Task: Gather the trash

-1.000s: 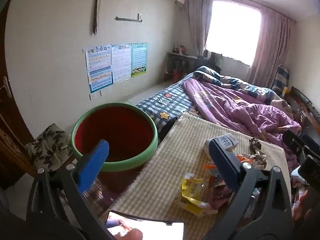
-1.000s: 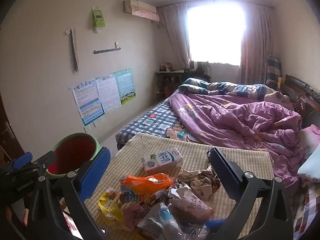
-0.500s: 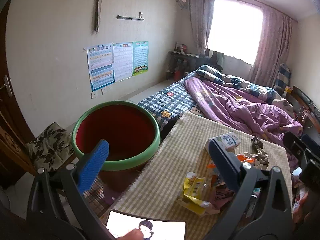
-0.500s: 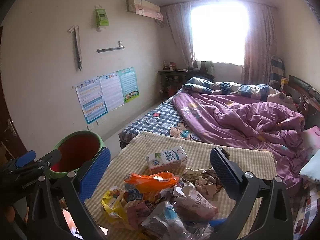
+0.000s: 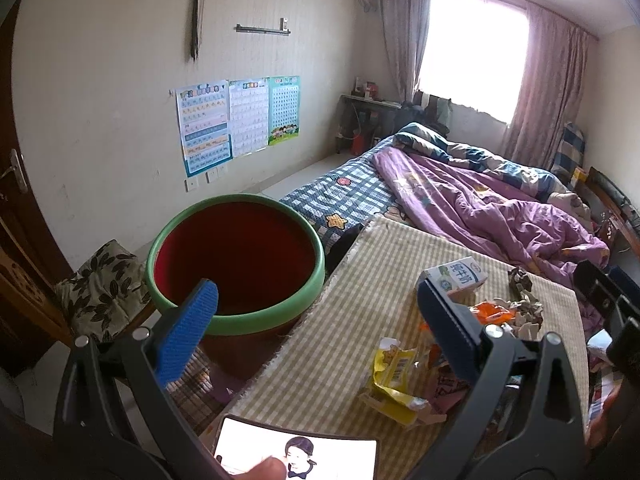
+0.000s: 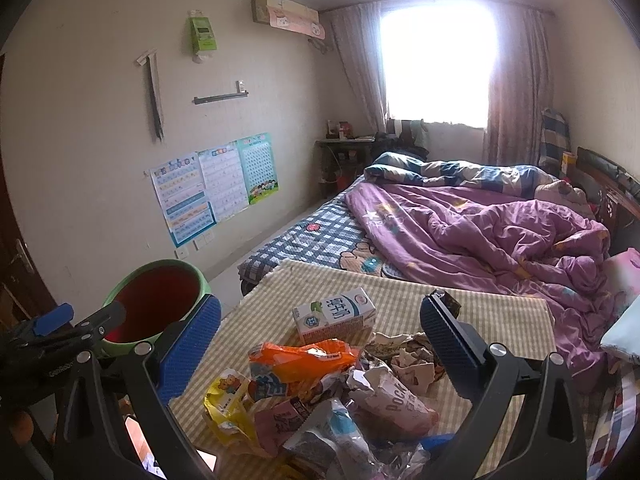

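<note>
A pile of trash lies on a checked tablecloth (image 6: 400,300): a milk carton (image 6: 334,318), an orange wrapper (image 6: 300,362), a yellow wrapper (image 6: 226,408) and crumpled paper (image 6: 412,356). The carton (image 5: 456,276) and yellow wrapper (image 5: 390,380) also show in the left wrist view. A red bin with a green rim (image 5: 236,258) stands left of the table and shows in the right wrist view (image 6: 154,304). My left gripper (image 5: 316,332) is open and empty between bin and trash. My right gripper (image 6: 320,344) is open and empty above the pile.
A phone with a lit screen (image 5: 296,454) lies at the table's near edge. A bed with a purple quilt (image 6: 480,232) lies behind the table. A cushioned stool (image 5: 104,284) stands left of the bin by a wooden door (image 5: 16,216).
Both views have shifted slightly; the bin and trash sit a little further right in the frames. Both grippers stay open and empty. The phone screen now shows a picture.
</note>
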The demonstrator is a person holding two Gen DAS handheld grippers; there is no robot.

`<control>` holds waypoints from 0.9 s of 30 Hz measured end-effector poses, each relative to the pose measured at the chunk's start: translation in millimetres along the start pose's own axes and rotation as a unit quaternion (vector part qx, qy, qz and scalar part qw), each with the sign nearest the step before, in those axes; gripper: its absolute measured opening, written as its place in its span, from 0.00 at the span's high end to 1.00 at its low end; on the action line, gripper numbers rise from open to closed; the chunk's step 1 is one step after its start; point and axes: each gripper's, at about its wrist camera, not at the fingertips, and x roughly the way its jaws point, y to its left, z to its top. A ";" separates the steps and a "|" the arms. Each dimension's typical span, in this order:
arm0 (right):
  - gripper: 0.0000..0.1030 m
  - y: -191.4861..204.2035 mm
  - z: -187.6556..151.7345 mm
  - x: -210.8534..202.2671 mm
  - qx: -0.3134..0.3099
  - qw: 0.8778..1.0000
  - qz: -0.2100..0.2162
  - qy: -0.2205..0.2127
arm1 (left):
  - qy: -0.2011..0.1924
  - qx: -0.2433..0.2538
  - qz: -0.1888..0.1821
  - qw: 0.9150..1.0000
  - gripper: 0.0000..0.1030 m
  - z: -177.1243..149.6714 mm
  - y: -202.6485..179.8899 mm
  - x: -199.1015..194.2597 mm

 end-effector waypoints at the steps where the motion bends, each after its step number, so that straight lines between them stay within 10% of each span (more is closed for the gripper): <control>1: 0.07 -0.7 0.3 -0.5 0.003 1.000 0.001 0.001 | 0.000 0.000 0.000 1.000 0.05 -0.4 0.1 -0.1; 27: 0.07 -3.9 -0.6 1.3 0.006 1.000 0.001 0.002 | 0.014 0.002 0.000 1.000 0.05 3.0 -4.5 5.2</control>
